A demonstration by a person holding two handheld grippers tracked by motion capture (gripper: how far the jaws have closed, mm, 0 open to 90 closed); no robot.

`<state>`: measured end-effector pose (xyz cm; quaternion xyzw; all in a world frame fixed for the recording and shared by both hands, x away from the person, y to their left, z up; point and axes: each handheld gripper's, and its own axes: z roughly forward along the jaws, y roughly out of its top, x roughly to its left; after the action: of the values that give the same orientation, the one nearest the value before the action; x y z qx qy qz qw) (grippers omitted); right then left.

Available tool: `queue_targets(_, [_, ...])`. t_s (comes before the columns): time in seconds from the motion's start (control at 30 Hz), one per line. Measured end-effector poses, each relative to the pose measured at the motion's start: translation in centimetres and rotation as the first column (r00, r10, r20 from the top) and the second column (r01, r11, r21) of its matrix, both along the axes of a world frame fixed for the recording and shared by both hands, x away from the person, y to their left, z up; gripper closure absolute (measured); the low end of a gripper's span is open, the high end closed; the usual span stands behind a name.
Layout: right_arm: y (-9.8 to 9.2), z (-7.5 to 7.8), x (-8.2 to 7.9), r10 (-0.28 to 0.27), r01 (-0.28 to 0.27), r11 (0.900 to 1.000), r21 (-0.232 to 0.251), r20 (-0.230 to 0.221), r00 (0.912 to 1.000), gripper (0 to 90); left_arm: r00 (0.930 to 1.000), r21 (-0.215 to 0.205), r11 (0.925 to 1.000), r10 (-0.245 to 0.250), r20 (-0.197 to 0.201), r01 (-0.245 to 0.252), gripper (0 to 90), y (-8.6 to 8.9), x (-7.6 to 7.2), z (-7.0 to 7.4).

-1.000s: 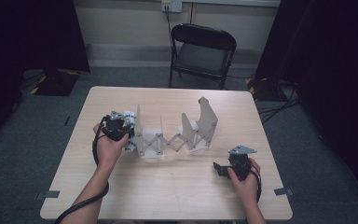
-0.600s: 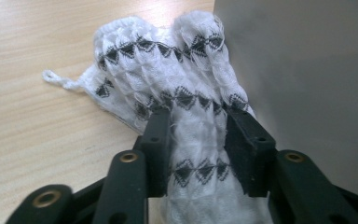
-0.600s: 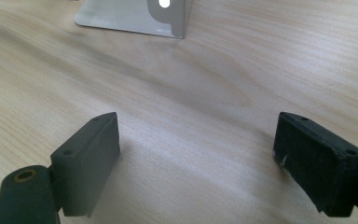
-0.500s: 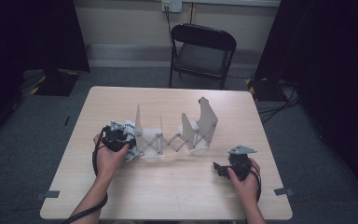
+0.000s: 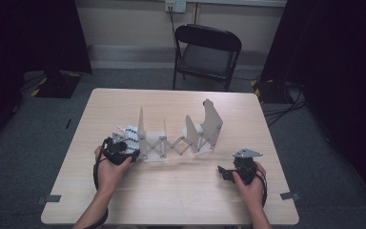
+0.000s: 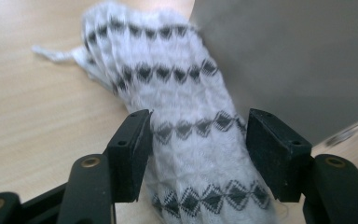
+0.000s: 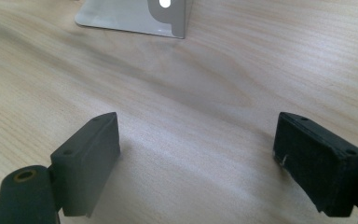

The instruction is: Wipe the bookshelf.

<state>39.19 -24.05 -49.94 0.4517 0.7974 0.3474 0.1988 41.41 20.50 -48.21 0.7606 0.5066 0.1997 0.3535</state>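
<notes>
A white sock with black diamond bands point(image 6: 186, 135) lies on the table against the left upright panel of a grey scissor-link rack point(image 5: 178, 143). In the high view the sock point(image 5: 129, 132) shows just left of that panel. My left gripper point(image 6: 198, 149) straddles the sock; its jaws have just been opening. The sock sits loose between the pads, uncompressed. The left gripper point(image 5: 126, 145) is at the rack's near left corner. My right gripper point(image 7: 198, 154) rests open over bare wood, nothing between its jaws, and sits right of the rack point(image 5: 224, 172).
The light wooden table point(image 5: 171, 200) has bare wood in front of the rack and on both sides. A black folding chair point(image 5: 207, 52) stands beyond the far edge. The rack's right panels point(image 5: 209, 124) rise tall. Dark curtains flank the room.
My left hand has drawn back toward the near edge and sunk lower, beside the rack's left panel. The right hand has kept still.
</notes>
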Motion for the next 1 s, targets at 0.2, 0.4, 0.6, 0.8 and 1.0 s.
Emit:
queue_targets(0.2, [0.0, 0.0, 0.0, 0.000, 0.000, 1.000, 0.000, 0.000, 1.0000, 13.8, 0.9998, 0.011, 0.9998, -0.019, -0.003, 0.019, 46.2, -0.2, 0.2, -0.7])
queue_targets(0.4, [0.0, 0.0, 0.0, 0.000, 0.000, 1.000, 0.000, 0.000, 1.0000, 13.8, 0.9998, 0.001, 0.9999, -0.016, -0.013, 0.016, 59.2, 0.0, 0.5, -0.7])
queue_targets(0.6, [0.0, 0.0, 0.0, 0.000, 0.000, 1.000, 0.000, -0.001, 1.0000, 13.8, 0.9993, -0.014, 0.9997, -0.020, -0.032, 0.019, 70.6, 0.1, 0.7, -0.6])
queue_targets(0.8, [0.0, 0.0, 0.0, 0.001, -0.001, 1.000, 0.000, 0.000, 1.0000, 13.8, 0.9991, -0.074, 0.9973, -0.010, -0.042, 0.007, 76.3, 0.7, 0.6, -0.7])
queue_targets(1.0, [0.0, 0.0, 0.0, 0.000, 0.000, 1.000, 0.000, -0.001, 1.0000, 13.8, 0.9985, -0.030, 0.9992, -0.028, -0.046, 0.026, 77.4, 0.6, 0.7, 0.7])
